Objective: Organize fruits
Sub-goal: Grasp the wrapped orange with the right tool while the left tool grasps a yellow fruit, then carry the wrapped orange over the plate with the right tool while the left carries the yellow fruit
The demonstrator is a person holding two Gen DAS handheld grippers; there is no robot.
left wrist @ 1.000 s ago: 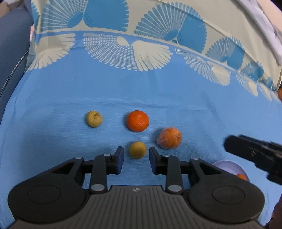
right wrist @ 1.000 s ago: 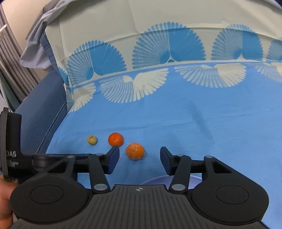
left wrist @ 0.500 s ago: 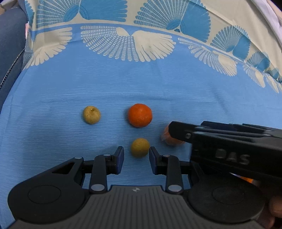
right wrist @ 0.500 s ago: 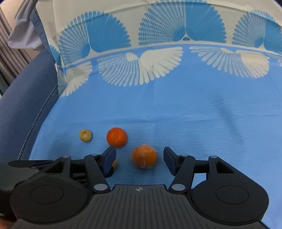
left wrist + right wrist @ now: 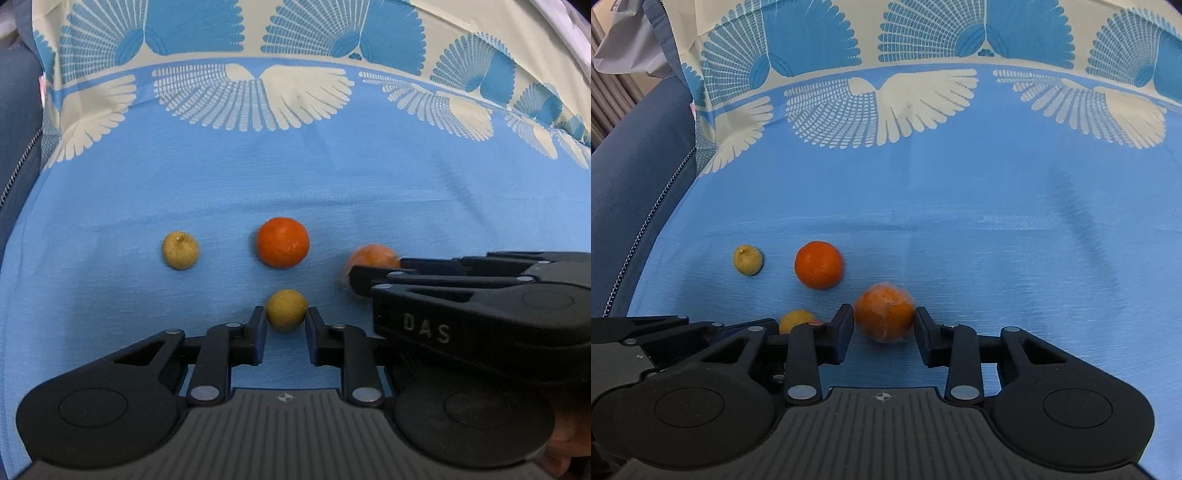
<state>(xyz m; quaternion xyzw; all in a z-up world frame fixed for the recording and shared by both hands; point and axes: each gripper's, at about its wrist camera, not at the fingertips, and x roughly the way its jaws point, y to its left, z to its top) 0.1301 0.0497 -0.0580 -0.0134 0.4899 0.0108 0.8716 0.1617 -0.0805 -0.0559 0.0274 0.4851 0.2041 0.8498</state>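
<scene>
Now squeezing shut: left gripper pinching a small yellow fruit, right gripper just closing on a wrapped orange. Resting at twelve o'clock on blue cloth: a bare orange. Sitting at ten o'clock: another yellow fruit.

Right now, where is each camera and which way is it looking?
Left wrist: on left claw, looking down along its just-closing fingers onto the small yellow fruit; right claw crosses at right.
Right wrist: on right claw, jaws just closing round the wrapped orange; left claw lower left.
Both share: blue cloth, bare orange.
</scene>
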